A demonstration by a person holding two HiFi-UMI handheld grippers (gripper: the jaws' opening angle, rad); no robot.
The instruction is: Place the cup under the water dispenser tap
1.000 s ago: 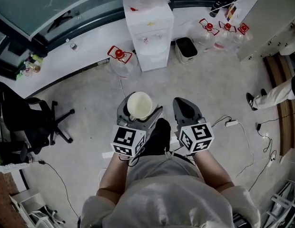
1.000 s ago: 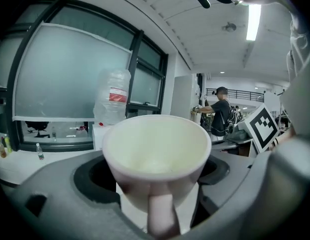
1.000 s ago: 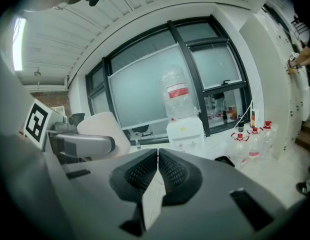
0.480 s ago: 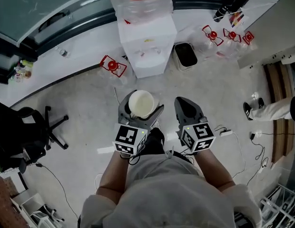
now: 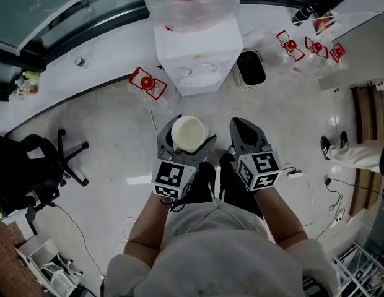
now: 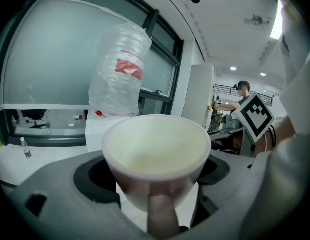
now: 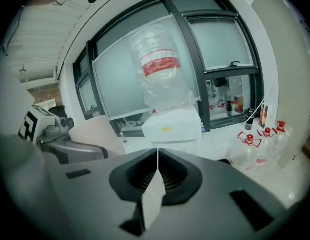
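Note:
A cream cup (image 5: 187, 133) stands upright between the jaws of my left gripper (image 5: 184, 144), which is shut on it; the left gripper view shows the empty cup (image 6: 156, 156) filling the jaw gap. My right gripper (image 5: 245, 136) is beside it to the right, shut with nothing in it, its jaws meeting edge to edge in the right gripper view (image 7: 157, 176). The white water dispenser (image 5: 195, 57) with a clear bottle (image 5: 191, 2) on top stands on the floor ahead, a short way beyond both grippers. Its taps are not clearly visible.
A spare water bottle with a red cap (image 5: 146, 83) lies left of the dispenser. A dark waste bin (image 5: 251, 67) stands to its right, with more bottles (image 5: 309, 51) farther right. An office chair (image 5: 37, 169) is at the left, cables (image 5: 331, 190) and another person's leg (image 5: 356, 150) at the right.
Both grippers, the left with the cup, have moved forward toward the dispenser, which now sits closer and larger in the head view. Neither gripper's jaws changed.

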